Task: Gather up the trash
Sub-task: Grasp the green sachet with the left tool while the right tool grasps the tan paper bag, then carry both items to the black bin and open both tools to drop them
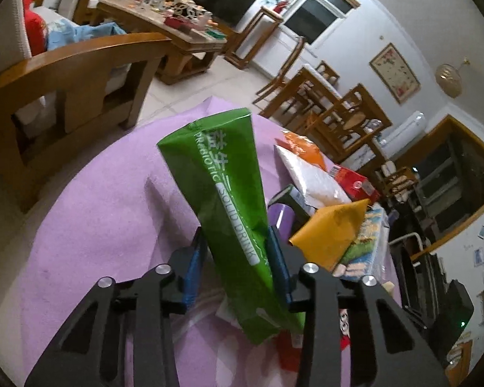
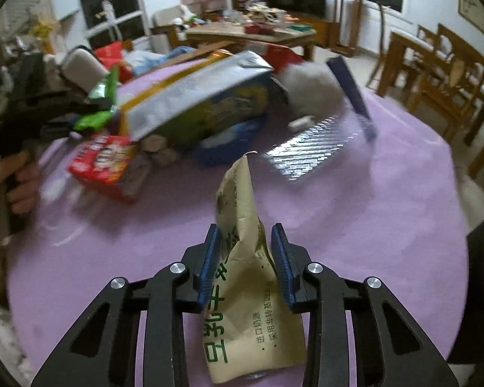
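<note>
The left gripper (image 1: 235, 245) has its fingers closed on a green box (image 1: 222, 200), which is held tilted above the purple table (image 1: 106, 200). To its right a pile (image 1: 326, 206) of packets and cartons lies toward the table's far edge. The right gripper (image 2: 247, 258) clamps a tan bag (image 2: 245, 277) near the table's near edge. In the right wrist view the pile (image 2: 190, 109) spreads along the far edge, with a silver packet (image 2: 306, 148) just right of it.
</note>
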A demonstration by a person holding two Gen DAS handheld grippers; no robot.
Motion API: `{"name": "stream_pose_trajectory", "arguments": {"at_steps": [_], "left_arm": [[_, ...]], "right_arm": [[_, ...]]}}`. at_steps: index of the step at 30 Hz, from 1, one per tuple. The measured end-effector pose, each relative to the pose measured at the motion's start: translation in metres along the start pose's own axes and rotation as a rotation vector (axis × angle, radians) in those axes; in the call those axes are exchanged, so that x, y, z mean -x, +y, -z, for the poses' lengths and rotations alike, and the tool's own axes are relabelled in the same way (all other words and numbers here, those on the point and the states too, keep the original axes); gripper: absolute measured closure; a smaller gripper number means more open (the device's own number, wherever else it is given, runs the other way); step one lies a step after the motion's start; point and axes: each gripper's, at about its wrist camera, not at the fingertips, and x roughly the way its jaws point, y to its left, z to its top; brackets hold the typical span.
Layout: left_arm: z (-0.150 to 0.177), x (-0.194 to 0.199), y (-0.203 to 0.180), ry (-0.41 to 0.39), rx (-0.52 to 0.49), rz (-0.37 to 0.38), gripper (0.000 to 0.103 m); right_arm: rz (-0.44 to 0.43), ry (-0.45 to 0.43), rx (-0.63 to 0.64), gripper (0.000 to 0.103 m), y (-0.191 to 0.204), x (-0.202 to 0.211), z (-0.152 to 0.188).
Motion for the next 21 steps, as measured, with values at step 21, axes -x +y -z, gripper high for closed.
{"name": "stream_pose_trajectory", "arguments": {"at_steps": [21], "left_arm": [[-0.002,0.031,-0.135,-0.020,-0.321,0.327,0.070]], "right_arm": [[-0.082,-0.442,-0.401,0.071,-0.111,0.140,0.031]]}}
